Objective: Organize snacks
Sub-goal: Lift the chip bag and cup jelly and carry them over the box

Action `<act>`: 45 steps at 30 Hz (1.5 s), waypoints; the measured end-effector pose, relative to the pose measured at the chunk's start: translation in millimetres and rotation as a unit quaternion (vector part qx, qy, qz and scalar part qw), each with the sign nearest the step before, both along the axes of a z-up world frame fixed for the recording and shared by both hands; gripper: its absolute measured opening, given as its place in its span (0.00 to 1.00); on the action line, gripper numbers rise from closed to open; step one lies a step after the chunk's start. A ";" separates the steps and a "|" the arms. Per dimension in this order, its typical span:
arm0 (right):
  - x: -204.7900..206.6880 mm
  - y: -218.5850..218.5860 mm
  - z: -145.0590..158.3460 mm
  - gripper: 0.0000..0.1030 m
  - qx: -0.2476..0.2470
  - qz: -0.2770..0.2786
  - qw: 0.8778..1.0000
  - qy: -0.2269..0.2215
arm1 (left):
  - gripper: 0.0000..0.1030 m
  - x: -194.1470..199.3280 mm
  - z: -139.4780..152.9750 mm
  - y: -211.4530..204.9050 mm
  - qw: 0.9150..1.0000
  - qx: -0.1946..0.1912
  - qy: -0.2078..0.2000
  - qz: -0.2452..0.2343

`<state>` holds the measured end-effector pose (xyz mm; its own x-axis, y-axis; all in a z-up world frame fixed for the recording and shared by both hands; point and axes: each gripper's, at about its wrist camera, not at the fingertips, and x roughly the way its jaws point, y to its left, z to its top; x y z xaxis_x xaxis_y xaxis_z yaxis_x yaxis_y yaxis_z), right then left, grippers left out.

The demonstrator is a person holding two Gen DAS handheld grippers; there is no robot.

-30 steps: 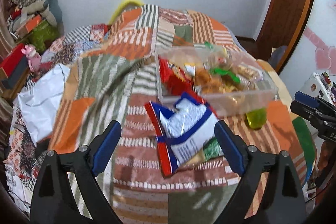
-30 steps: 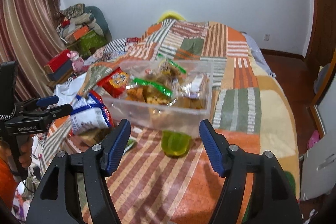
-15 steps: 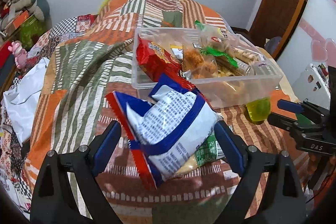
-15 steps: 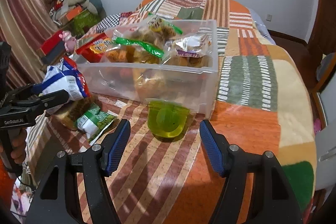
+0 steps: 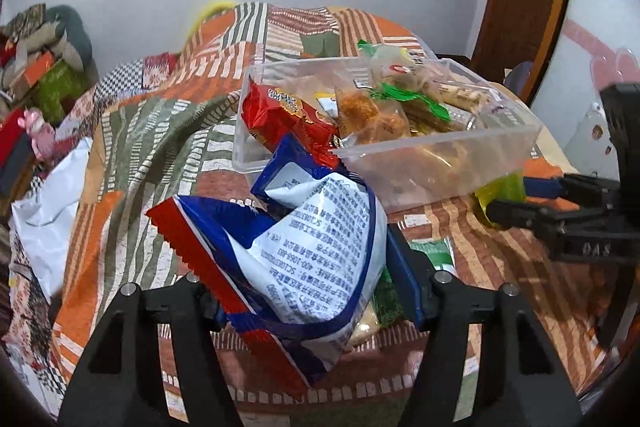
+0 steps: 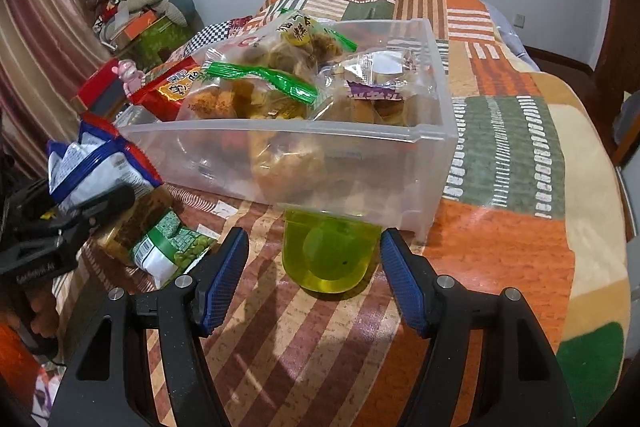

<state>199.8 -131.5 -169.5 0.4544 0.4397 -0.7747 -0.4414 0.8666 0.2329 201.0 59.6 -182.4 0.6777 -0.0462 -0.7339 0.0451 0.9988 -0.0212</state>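
A blue, white and red snack bag (image 5: 312,251) lies on the patchwork blanket in front of a clear plastic bin (image 5: 436,143) full of snack packets. My left gripper (image 5: 304,279) is closing its jaws on this bag, the blue pads press its sides and the bag is crumpled. A green pea packet (image 5: 432,251) lies partly under it. In the right wrist view a green jelly cup (image 6: 332,251) stands against the bin (image 6: 280,127). My right gripper (image 6: 314,243) is open, its pads flanking the cup with a gap on the left side.
A white plastic bag (image 5: 44,203) and a pink toy (image 5: 38,135) sit at the blanket's left edge. A wooden door (image 5: 520,7) stands at the right. Boxes and clutter (image 6: 140,23) are piled by the curtain. A hand (image 6: 36,323) holds the left gripper (image 6: 80,211).
Both grippers came down towards the blanket. The left jaws narrowed onto the snack bag, which crumpled. The right jaws kept their width and now flank the jelly cup.
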 end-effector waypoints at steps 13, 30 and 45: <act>0.2 4.2 0.9 0.45 -0.006 0.002 1.000 0.000 | 0.61 -16.0 22.9 4.5 1.000 -0.016 -0.025 0.004; -11.8 8.2 56.1 0.45 0.034 0.016 0.996 -0.076 | 0.61 0.5 67.4 7.0 0.997 -0.031 -0.067 0.013; 19.3 27.3 71.3 0.45 0.058 0.006 0.993 -0.102 | 0.61 57.5 64.6 22.6 0.995 -0.074 -0.049 0.035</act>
<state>219.1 -104.2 -98.2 0.5909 0.5270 -0.6108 -0.5007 0.8333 0.2345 258.5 82.2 -117.8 0.7516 -0.0997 -0.6521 -0.0149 0.9857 -0.1679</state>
